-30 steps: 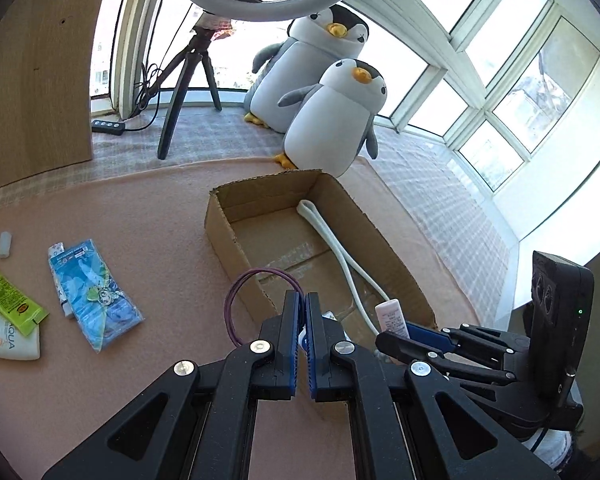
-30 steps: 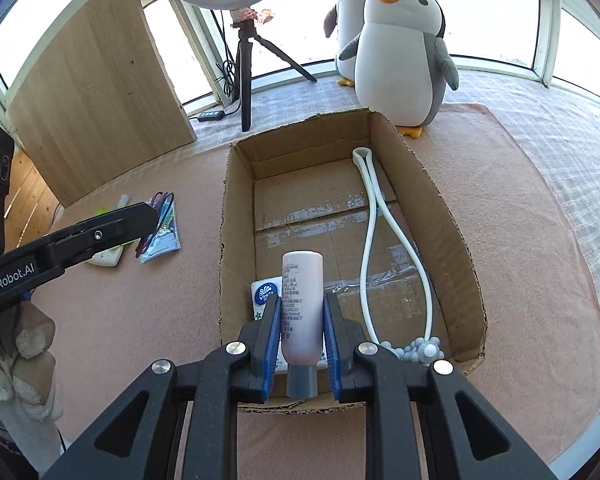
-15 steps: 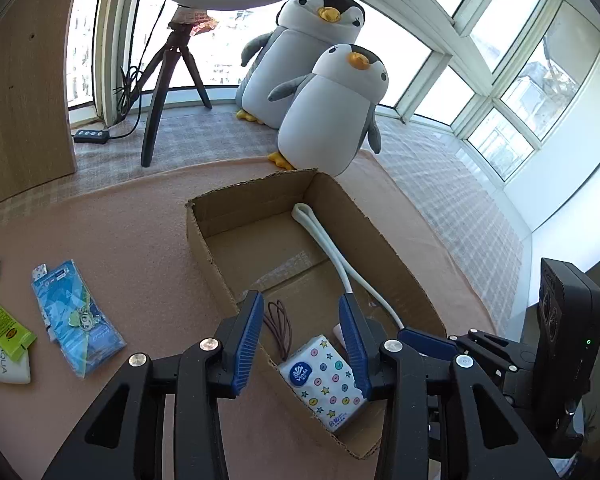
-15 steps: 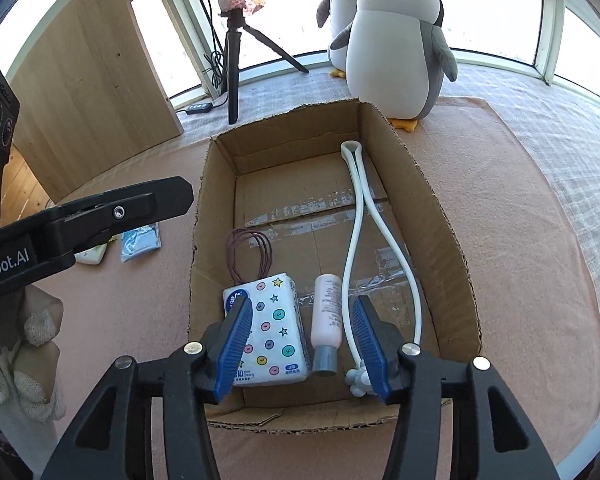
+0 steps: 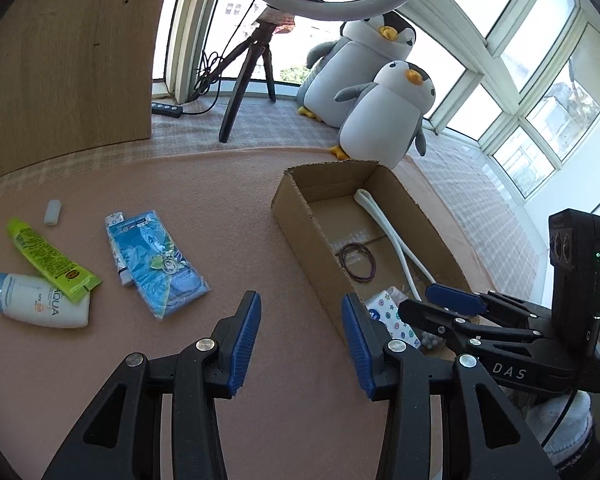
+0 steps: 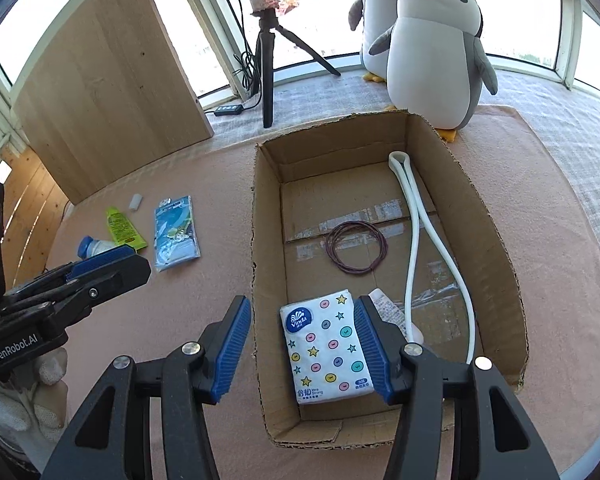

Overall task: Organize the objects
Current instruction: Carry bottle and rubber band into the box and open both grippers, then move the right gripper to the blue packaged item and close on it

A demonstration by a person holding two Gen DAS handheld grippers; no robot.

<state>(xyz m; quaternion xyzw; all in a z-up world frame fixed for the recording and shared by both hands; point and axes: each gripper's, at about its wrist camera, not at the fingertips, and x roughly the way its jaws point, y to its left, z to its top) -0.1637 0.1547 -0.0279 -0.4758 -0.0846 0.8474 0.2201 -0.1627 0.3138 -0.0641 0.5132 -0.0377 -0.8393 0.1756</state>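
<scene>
A cardboard box (image 6: 496, 248) (image 5: 296, 216) on the pink mat holds a tissue pack (image 6: 326, 346), a purple hair band (image 6: 356, 246) (image 5: 357, 261), a white cord (image 6: 414, 216) and a small white bottle (image 6: 386, 308), partly hidden by a finger. My right gripper (image 6: 302, 350) hangs open over the box's near left wall, empty. My left gripper (image 5: 300, 336) is open and empty above the mat left of the box. On the mat lie a blue packet (image 5: 156, 258) (image 6: 177, 232), a green tube (image 5: 48, 258), a white sunscreen bottle (image 5: 40, 306) and a small white cap (image 5: 53, 212).
Two plush penguins (image 6: 436, 52) (image 5: 388, 116) stand behind the box. A ring light tripod (image 6: 266, 60) and a power strip (image 5: 167, 109) are at the back by the windows. A wooden panel (image 6: 108, 80) leans at the back left.
Both grippers opened: the left let the hair band drop into the box, the right released the white bottle there. The left gripper then swung left, away from the box toward the loose items.
</scene>
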